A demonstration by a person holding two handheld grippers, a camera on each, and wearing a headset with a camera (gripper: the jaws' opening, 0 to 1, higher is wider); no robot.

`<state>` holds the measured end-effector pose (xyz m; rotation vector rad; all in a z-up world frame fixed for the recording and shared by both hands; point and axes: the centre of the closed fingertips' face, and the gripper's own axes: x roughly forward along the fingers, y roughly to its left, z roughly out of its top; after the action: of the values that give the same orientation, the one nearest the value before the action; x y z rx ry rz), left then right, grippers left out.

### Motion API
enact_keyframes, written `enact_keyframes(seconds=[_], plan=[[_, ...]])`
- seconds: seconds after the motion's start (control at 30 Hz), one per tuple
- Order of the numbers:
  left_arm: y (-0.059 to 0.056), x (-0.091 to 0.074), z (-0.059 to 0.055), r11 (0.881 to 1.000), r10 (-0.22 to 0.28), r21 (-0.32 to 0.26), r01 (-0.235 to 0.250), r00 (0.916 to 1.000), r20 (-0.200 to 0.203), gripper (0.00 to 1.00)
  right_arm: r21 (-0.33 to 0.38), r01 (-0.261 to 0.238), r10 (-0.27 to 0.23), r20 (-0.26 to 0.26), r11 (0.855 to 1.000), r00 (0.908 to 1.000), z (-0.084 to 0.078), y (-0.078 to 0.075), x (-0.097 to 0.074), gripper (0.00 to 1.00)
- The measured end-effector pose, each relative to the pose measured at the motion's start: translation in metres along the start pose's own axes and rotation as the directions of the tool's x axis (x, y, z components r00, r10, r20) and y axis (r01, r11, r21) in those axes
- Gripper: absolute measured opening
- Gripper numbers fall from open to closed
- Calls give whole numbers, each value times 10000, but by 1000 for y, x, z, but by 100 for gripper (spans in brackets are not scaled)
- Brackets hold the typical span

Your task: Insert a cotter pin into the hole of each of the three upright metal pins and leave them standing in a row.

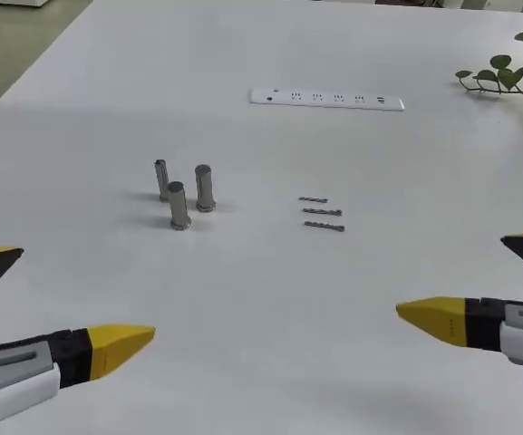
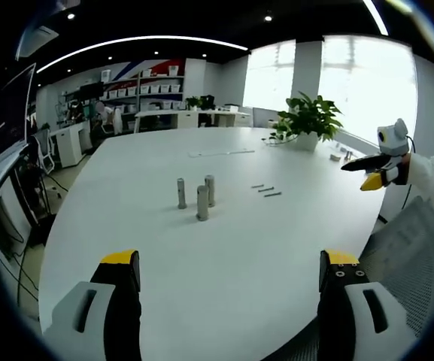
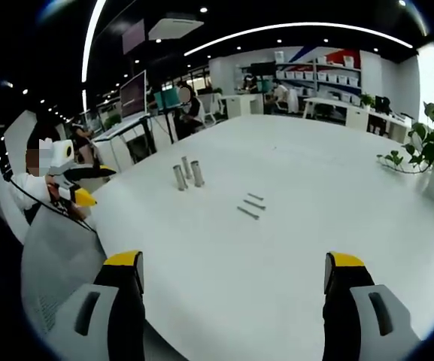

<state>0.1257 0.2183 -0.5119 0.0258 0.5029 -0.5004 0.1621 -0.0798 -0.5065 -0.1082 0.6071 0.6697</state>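
Three metal pins (image 1: 179,207) stand clustered on the white worktop (image 1: 261,308), with three cotter pins (image 1: 322,212) lying in a row near their right. All sit well ahead of the left gripper (image 1: 87,294) and right gripper (image 1: 450,275), between the two. Each gripper's jaws are spread wide and hold nothing.

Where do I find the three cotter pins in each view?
Head view: cotter pins right of centre, lying flat.
Left gripper view: just right of centre.
Right gripper view: just right of centre.
Shared landmark: three metal pins standing left of them everywhere.

Head above, sides opposed, pins (image 1: 179,207) shared
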Motion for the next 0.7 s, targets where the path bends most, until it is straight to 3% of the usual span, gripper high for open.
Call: enact_keyframes(seconds=[0.33, 0.7], plan=[[-2, 7, 1, 9997, -146, 204, 149, 9998, -110, 99, -109, 94, -93, 67, 9999, 9999, 5, -5, 0, 98], [-2, 21, 20, 9983, -488, 318, 483, 9987, 148, 99, -75, 155, -155, 1, 9999, 9999, 3, -13, 1, 98]])
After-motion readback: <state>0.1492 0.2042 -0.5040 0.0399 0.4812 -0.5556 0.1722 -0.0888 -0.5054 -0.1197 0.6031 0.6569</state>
